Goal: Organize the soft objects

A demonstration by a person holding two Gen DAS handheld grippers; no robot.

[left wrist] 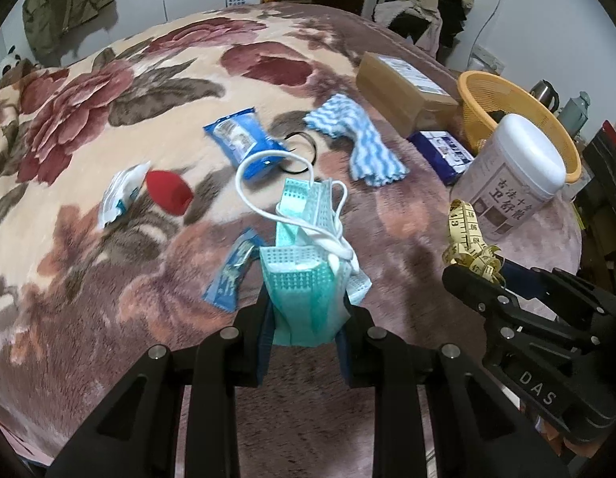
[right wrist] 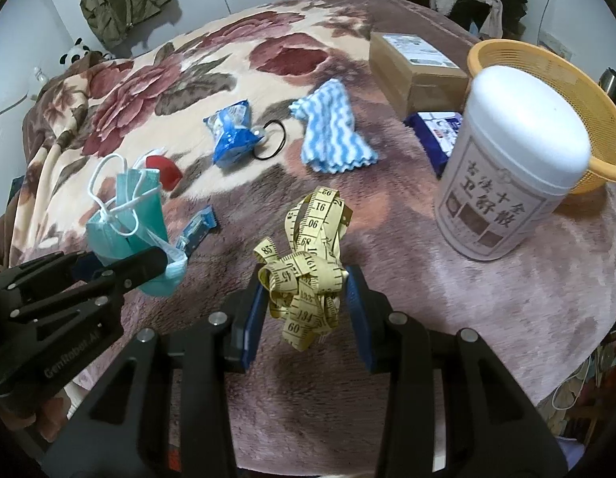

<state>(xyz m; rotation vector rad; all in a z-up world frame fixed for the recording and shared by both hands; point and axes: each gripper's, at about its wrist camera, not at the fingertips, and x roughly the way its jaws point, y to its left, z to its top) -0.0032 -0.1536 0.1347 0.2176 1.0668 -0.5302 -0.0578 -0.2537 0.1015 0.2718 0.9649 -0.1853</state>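
Observation:
My left gripper (left wrist: 308, 310) is shut on a bunch of green face masks (left wrist: 304, 279) with white ear loops, held above the bed; the masks also show in the right wrist view (right wrist: 136, 215). My right gripper (right wrist: 306, 298) is shut on a crumpled yellow measuring tape (right wrist: 308, 275), also seen at the right of the left wrist view (left wrist: 467, 239). A blue-and-white striped cloth (left wrist: 355, 139) lies on the floral blanket (left wrist: 108, 119) beyond both grippers. An orange basket (right wrist: 546, 91) stands at the far right.
A white labelled jar (right wrist: 511, 167) stands in front of the basket. A cardboard box (right wrist: 415, 63), a dark blue packet (right wrist: 439, 135), blue wipe packets (right wrist: 232, 135), a black hair tie (right wrist: 272, 139), a red cap (left wrist: 168, 191) and a small blue sachet (left wrist: 232, 275) lie on the blanket.

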